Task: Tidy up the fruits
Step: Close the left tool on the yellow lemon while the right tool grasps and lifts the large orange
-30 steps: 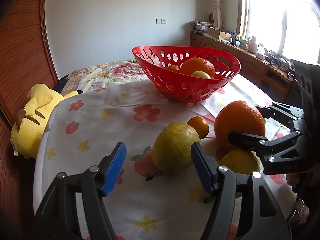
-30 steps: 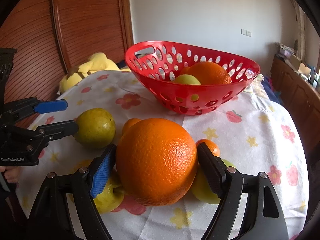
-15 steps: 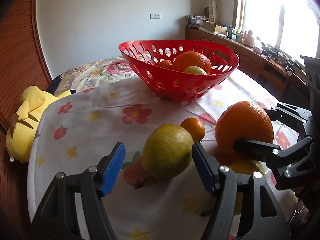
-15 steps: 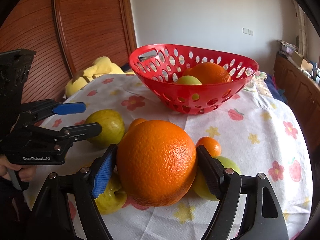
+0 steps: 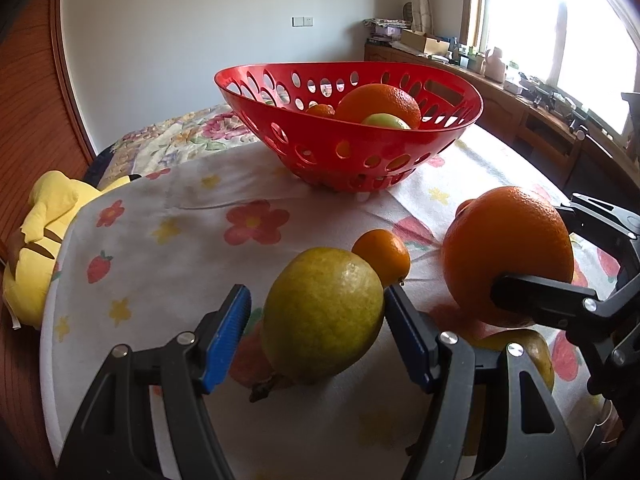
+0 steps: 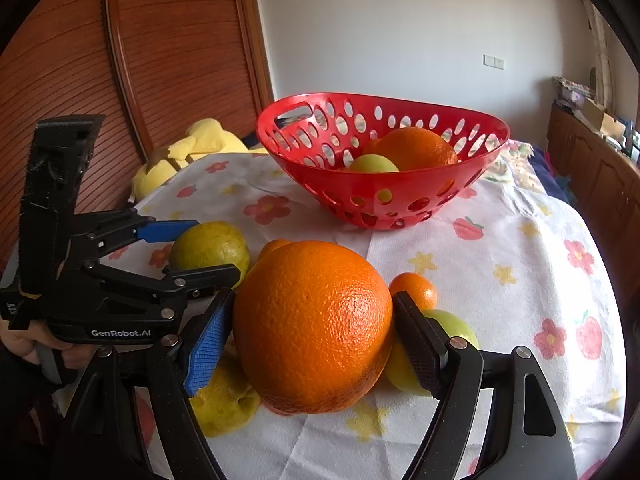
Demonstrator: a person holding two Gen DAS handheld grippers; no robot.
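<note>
My right claw (image 6: 312, 336) is clamped on the big orange (image 6: 314, 326), both pads pressed against its sides and the fruit lifted clear of the flowered cloth on the table (image 6: 520, 280). Under and behind it lie a yellow-green fruit (image 6: 224, 404) by the blue pad, a pale green one (image 6: 452, 328) by the black pad, and a small mandarin (image 6: 414, 288) just beyond that pad.

My left claw (image 5: 318, 332) stands open around the yellow-green pear-like fruit (image 5: 322, 316): the right pad is touching or nearly touching its side, while the left blue pad (image 5: 228, 332) stands off with a clear gap. The fruit rests on the cloth, stalk end towards me. Another small mandarin (image 5: 382, 256) sits just past the right fingertip.

The red basket (image 5: 348, 148) stands well ahead of both claws, already holding an orange (image 5: 380, 104), a green fruit (image 5: 386, 121) and a small mandarin (image 5: 320, 110). A yellow plush toy (image 5: 40, 248) lies off the table edge, far to the left of my left claw.
</note>
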